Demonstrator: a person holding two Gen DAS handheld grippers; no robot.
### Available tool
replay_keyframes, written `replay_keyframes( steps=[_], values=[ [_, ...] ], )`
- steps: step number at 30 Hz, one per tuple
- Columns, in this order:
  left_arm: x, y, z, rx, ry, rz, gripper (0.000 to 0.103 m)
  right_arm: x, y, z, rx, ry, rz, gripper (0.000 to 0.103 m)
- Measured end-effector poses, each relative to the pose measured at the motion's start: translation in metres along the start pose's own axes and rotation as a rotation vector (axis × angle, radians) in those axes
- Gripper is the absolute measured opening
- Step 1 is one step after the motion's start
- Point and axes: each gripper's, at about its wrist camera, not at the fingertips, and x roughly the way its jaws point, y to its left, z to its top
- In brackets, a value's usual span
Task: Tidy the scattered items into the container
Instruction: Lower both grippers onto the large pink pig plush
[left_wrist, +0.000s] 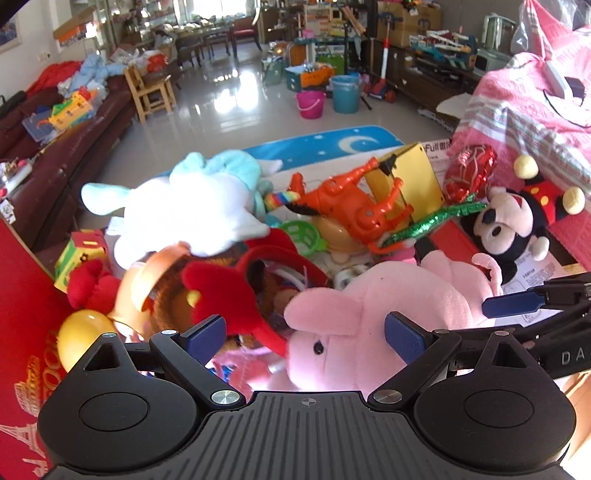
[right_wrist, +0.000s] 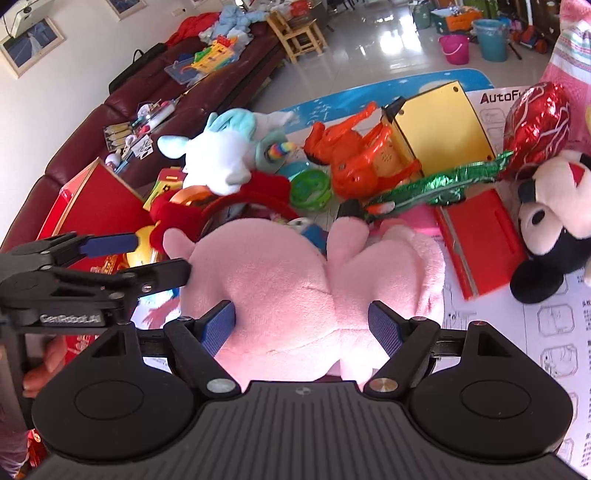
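We straddle the pink pig plush (right_wrist: 295, 280) with the right hand-held gripper (right_wrist: 302, 326), jaws wide, not yet pinching. Left hand-held gripper (left_wrist: 306, 334) gapes over its snout. Next, we squeeze and lift.

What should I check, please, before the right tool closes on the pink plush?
1. Pink plush between the right tool pads: ok.
2. Pads pressing the plush: not ok, tool open.
3. Left tool open over the plush head: ok.
4. The two tools apart: ok, though close.
5. Green foil stem clear of the grip: ok.
6. Container location: cannot tell.
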Motion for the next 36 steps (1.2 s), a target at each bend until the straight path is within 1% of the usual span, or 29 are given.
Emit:
replay_keyframes(
  steps=[2, 4, 6, 11, 14, 16, 20, 23, 25, 27, 28, 29, 31, 34, 36],
  values=[
    [0.000, -0.006, -0.007, 0.024, -0.007, -0.003, 0.098, -0.001, 0.000, -0.008, -0.002, 0.013, -0.004, 0.084],
    [-0.001, -0.010, -0.015, 0.050, -0.017, 0.002, 0.100, -0.004, -0.002, -0.013, -0.016, 0.032, 0.003, 0.083],
    [-0.001, -0.012, -0.023, 0.068, -0.009, -0.001, 0.101, -0.010, -0.006, -0.015, -0.010, 0.034, 0.003, 0.082],
    [-0.006, -0.013, -0.034, 0.079, -0.024, -0.005, 0.101, -0.032, -0.024, -0.005, 0.054, -0.056, -0.042, 0.082],
    [-0.007, -0.014, -0.038, 0.079, -0.018, -0.024, 0.101, -0.033, -0.028, 0.004, 0.065, -0.095, -0.094, 0.078],
    [-0.008, -0.015, -0.040, 0.077, -0.012, -0.041, 0.101, -0.029, -0.027, 0.007, 0.056, -0.106, -0.118, 0.070],
    [-0.012, -0.017, -0.039, 0.072, -0.012, -0.081, 0.100, -0.015, -0.022, 0.011, 0.030, -0.120, -0.143, 0.067],
    [-0.015, -0.019, -0.036, 0.075, -0.028, -0.092, 0.100, -0.007, -0.019, 0.016, -0.002, -0.138, -0.153, 0.055],
    [-0.016, -0.019, -0.034, 0.070, -0.031, -0.103, 0.100, 0.001, -0.022, 0.022, 0.014, -0.131, -0.130, 0.042],
    [-0.016, -0.018, -0.033, 0.063, -0.031, -0.105, 0.100, 0.008, -0.023, 0.025, 0.024, -0.129, -0.126, 0.037],
    [-0.016, -0.018, -0.033, 0.058, -0.030, -0.099, 0.100, 0.011, -0.023, 0.026, 0.023, -0.124, -0.123, 0.032],
    [-0.015, -0.016, -0.033, 0.045, -0.031, -0.089, 0.099, 0.013, -0.022, 0.026, 0.023, -0.113, -0.114, 0.029],
    [-0.014, -0.009, -0.029, -0.003, -0.028, -0.078, 0.099, 0.015, -0.018, 0.023, 0.008, -0.099, -0.103, 0.028],
    [-0.010, 0.006, -0.023, -0.104, -0.013, -0.103, 0.097, 0.013, -0.012, 0.014, -0.028, -0.084, -0.099, 0.028],
    [-0.006, 0.012, -0.022, -0.151, 0.011, -0.129, 0.089, 0.009, -0.011, 0.006, -0.035, -0.080, -0.099, 0.028]
  ],
)
